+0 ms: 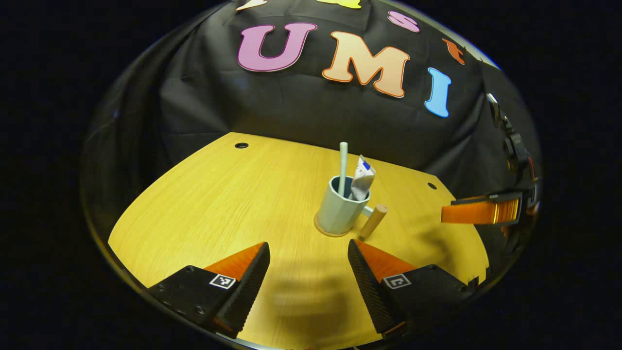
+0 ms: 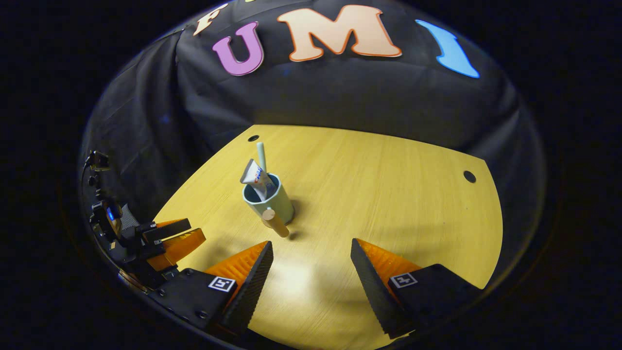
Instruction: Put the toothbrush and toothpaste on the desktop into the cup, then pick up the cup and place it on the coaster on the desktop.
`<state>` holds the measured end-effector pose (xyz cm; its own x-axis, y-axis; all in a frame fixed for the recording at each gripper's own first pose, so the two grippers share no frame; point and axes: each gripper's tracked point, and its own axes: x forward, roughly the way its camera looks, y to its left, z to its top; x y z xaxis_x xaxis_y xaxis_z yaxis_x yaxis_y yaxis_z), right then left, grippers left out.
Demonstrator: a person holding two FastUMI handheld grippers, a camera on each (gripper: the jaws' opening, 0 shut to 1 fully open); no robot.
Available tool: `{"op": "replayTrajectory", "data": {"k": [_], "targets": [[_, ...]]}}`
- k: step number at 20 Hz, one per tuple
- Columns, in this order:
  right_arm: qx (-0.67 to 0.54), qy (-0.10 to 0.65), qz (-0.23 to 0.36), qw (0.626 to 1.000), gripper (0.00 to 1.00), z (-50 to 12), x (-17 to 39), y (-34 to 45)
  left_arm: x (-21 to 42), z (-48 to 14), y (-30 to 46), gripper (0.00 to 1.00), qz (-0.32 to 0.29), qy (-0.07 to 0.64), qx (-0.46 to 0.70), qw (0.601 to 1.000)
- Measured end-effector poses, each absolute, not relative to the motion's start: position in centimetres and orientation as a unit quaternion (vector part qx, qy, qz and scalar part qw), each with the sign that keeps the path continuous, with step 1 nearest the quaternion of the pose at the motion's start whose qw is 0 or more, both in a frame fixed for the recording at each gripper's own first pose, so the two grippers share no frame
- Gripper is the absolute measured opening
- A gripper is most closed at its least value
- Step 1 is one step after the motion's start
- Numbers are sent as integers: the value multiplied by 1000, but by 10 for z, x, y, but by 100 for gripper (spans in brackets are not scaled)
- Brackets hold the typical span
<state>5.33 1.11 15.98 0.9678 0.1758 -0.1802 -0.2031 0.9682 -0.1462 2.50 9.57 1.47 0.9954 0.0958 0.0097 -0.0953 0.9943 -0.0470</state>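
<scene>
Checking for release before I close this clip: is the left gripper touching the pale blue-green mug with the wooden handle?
Apart. In the left gripper view, the left gripper is open with bare wooden desktop between its fingertips and the pale blue-green mug.

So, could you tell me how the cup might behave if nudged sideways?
The cup looks stiff and probably slides rather than flexes. With the toothbrush and toothpaste standing tall inside, it may tip. Its wooden handle should stop any rolling.
</scene>
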Motion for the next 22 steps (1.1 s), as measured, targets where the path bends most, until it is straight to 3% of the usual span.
{"op": "replayTrajectory", "data": {"k": [6, 19, 22], "targets": [[6, 12, 50, 999, 99, 157, 24, -33, 28, 27, 72, 93, 23, -7, 11, 1000], [80, 6, -3, 997, 96, 148, 6, -71, 44, 26, 66, 93, 0, 6, 16, 1000], [83, 1, -6, 997, 99, 146, 2, -69, 47, 23, 63, 93, -13, 11, 9, 1000]]}}
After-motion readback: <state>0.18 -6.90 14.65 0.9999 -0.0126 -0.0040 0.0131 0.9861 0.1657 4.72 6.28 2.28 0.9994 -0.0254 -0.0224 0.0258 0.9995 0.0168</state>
